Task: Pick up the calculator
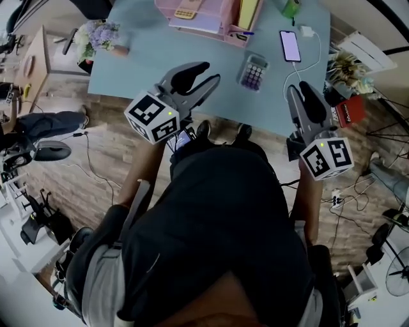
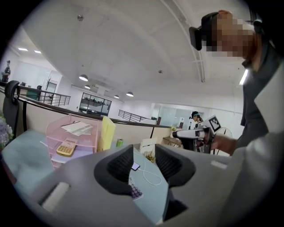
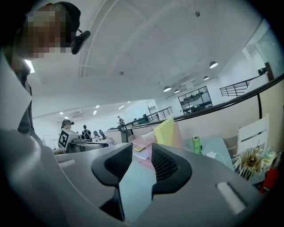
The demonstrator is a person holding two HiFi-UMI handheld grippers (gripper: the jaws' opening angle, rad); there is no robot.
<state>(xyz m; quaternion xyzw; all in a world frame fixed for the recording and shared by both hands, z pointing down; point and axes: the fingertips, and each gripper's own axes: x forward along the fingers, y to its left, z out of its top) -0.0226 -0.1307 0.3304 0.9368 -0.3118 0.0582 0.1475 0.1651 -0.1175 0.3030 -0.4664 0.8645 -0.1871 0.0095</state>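
Both grippers are empty. The left gripper (image 1: pixel 208 73) has its jaws spread, and so does the right gripper (image 1: pixel 299 91); nothing sits between either pair. The calculator (image 1: pixel 254 71), purple keys, lies flat on the table (image 1: pixel 140 70) near its front edge, between the two grippers and slightly ahead of them. Its long axis runs roughly away from me, with a slight tilt. It is to the right of my left jaws and to the left of my right jaws. The left looks a bit nearer and already angles toward it; purple keys show low in the left gripper view's gap (image 2: pixel 135 191). A second, yellow calculator (image 1: pixel 185 11) sits in the pink tray (image 1: pixel 238 38), further off.
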